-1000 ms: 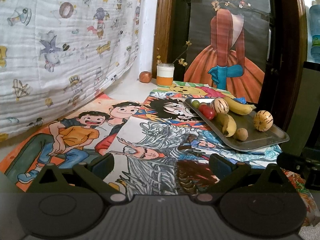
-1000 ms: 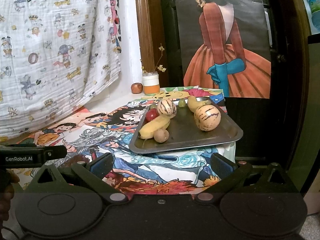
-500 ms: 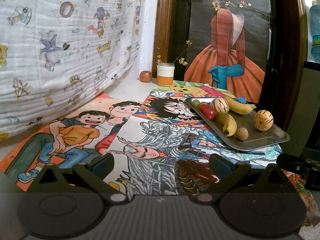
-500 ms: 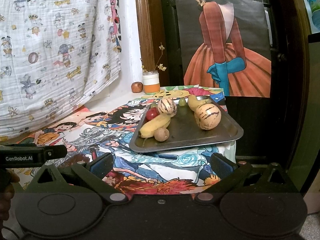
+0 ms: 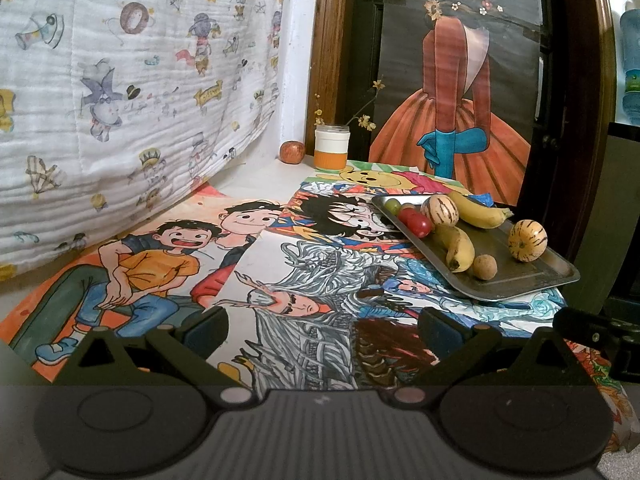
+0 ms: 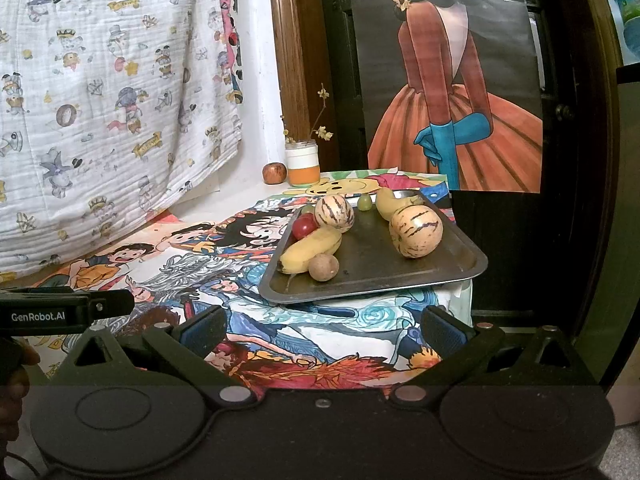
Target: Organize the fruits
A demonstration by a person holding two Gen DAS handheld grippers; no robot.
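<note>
A metal tray (image 6: 460, 276) is sitting on the right side of a surface (image 5: 256, 172) covered with colourful cartoon drawings, its near right corner reaching the surface's edge. The tray is holding two bananas, two striped pepino melons, red cherry tomatoes (image 6: 304, 226), green grapes (image 6: 364, 202) and one small round brown fruit (image 6: 323, 267). The nearer banana (image 6: 310, 249) is lying along the tray's left rim, its long axis running from near left to far right, with its dark tip pointing toward the near left corner and the brown fruit touching its near side. The larger pepino melon (image 6: 416, 231) is resting toward the tray's right side, and the smaller pepino melon (image 6: 334, 213) is sitting farther back, just beside the tomatoes. The second banana (image 5: 478, 212) is lying across the far end, partly hidden behind the melons.

Beyond the tray, against the back wall, a white-and-orange jar (image 6: 303, 163) holding dry flower twigs is standing beside a reddish apple (image 6: 274, 173). A patterned white quilt (image 5: 120, 80) is hanging on the left.

The left hand-held gripper (image 5: 322, 326) is hovering low over the drawings, its fingers spread wide apart and holding nothing. The right hand-held gripper (image 6: 322, 326) is hovering just in front of the tray, likewise spread wide and empty.
</note>
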